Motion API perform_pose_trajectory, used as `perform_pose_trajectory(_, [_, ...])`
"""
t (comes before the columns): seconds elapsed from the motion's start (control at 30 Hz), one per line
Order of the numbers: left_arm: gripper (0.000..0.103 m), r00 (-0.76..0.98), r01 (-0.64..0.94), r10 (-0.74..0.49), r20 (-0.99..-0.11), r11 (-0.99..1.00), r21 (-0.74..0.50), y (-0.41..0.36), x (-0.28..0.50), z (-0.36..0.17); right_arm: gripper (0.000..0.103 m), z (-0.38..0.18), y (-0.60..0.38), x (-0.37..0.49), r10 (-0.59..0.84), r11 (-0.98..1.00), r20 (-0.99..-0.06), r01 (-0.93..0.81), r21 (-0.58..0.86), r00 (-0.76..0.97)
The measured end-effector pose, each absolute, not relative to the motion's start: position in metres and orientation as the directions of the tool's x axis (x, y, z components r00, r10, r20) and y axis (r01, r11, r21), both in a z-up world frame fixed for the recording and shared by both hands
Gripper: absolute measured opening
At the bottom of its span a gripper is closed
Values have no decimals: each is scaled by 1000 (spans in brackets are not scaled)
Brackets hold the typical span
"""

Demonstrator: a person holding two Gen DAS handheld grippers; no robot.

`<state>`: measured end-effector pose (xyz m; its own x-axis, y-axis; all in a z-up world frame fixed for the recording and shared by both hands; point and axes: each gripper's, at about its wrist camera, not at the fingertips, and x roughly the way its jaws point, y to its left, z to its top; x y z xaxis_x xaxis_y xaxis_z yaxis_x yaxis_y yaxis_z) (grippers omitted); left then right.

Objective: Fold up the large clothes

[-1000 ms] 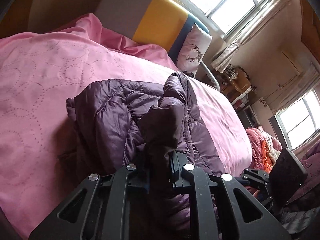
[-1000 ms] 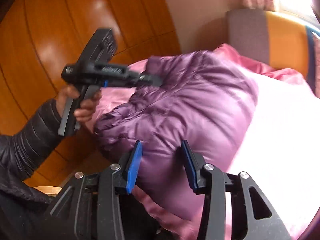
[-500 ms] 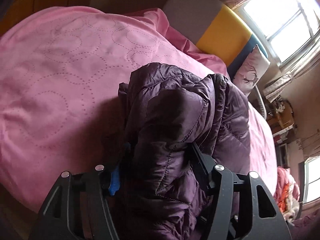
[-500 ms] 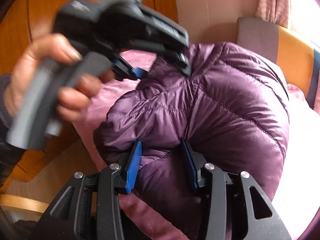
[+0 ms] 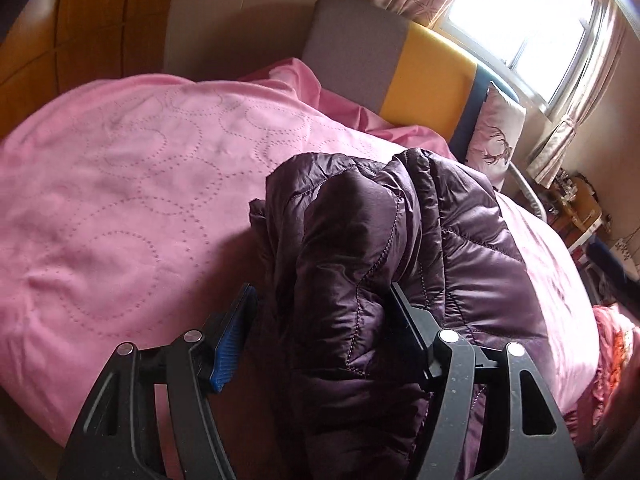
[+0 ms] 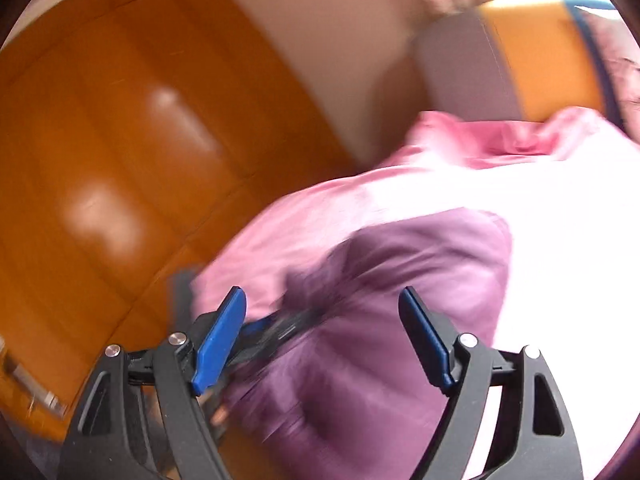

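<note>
Both tools' jaws have just been opening, letting go of the purple jacket (image 5: 384, 264).
Left tool (image 5: 320, 320) is standing open astride its bunched fold on the bed (image 5: 120, 200); right tool (image 6: 324, 320), open, is hovering above it.

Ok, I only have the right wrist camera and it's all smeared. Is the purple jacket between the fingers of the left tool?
Observer: Yes. A bunched fold of the jacket sits between the fingers of the left tool. Its jaws have just been opening, and the blue pad stands clear of the cloth.
Operator: Anything up by the headboard?
Observer: A pale pillow with a deer print leans against the headboard, below the window.
Operator: More clothes waiting?
Observer: An orange and pink heap of cloth shows past the bed's edge. I cannot tell what it is.
</note>
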<state>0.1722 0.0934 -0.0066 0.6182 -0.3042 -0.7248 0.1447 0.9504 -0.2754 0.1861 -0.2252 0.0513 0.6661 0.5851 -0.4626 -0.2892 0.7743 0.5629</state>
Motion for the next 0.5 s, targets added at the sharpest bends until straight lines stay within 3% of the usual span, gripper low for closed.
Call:
perform_pose_trajectory(0.2, [66,657,130,-259,-708,964,-232,97,161,-9,79,46,-214,261,492,842,-574,-189,506,655])
perform_pose_trajectory(0.37, [66,668,111,-241,-704,968,-225,106,159,-19,80,-23,-158,317,397,912,-743,-140,386,539])
perform_pose_trajectory(0.5, [73,672,81,-222,-707,970,-228,115,156,-32,91,-57,-126,318,294,956,-791,-168,241,537])
